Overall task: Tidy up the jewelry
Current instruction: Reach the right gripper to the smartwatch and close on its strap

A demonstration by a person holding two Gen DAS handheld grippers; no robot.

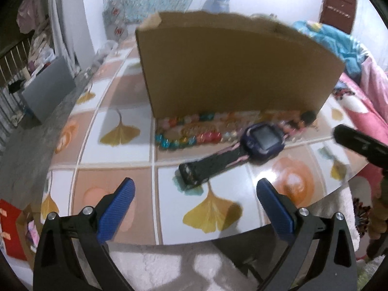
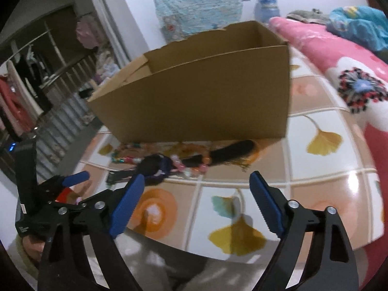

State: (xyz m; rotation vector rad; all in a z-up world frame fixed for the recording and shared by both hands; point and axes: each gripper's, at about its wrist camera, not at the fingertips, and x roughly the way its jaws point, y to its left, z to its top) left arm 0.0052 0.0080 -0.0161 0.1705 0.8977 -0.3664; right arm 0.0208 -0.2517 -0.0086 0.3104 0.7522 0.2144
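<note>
Leaf-print table [image 1: 121, 126] bears cardboard box [image 1: 232, 65], bead strands [image 1: 194, 131], watch [image 1: 242, 145]

One cardboard box [image 1: 232, 65], one smartwatch [image 1: 263, 139], one string of coloured beads [image 1: 191, 140] and one black tassel [image 2: 230, 152] on one desk [image 1: 116, 92].

both grippers [image 1: 195, 191] [image 2: 196, 186] agape, empty

A lived-in home bedroom: a bed with a pink floral blanket [image 2: 339, 55] beside the leaf-patterned table [image 2: 322, 169], clothes hanging on a rail [image 2: 14, 97], and a stair railing [image 1: 12, 58].
</note>
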